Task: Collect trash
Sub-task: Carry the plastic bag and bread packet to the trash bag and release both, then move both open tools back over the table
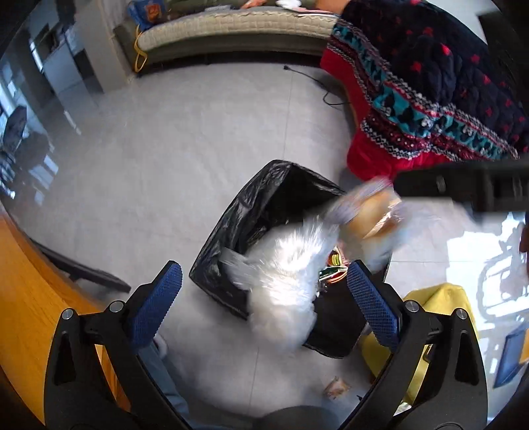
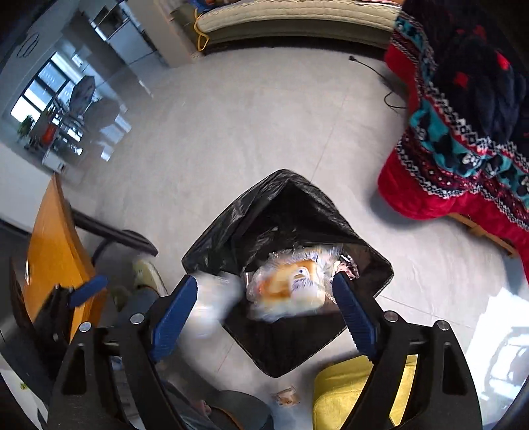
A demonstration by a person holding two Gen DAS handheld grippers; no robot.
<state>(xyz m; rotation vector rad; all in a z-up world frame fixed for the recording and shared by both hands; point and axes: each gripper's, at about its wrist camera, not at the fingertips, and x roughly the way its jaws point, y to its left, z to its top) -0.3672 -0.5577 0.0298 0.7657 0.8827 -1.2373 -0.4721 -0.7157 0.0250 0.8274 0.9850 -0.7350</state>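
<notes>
A bin lined with a black bag (image 1: 264, 205) (image 2: 291, 211) stands on the floor below both grippers. My left gripper (image 1: 263, 297) is open above it; a blurred white crumpled piece (image 1: 284, 281) is in the air between its fingers, over the bin's near edge, and it also shows in the right wrist view (image 2: 215, 297). My right gripper (image 2: 264, 307) is open; a clear wrapper with bread (image 2: 287, 291) is loose between its fingers over the bin mouth, blurred in the left wrist view (image 1: 367, 215). The right gripper's body (image 1: 463, 185) crosses the left view.
A small wrapper (image 1: 335, 388) (image 2: 286, 397) lies on the grey tile floor beside the bin. A yellow seat (image 2: 357, 393) is at the lower right, a wooden table (image 1: 29, 297) at the left, a red patterned blanket (image 2: 463, 132) at the right, a sofa (image 1: 231, 29) at the back.
</notes>
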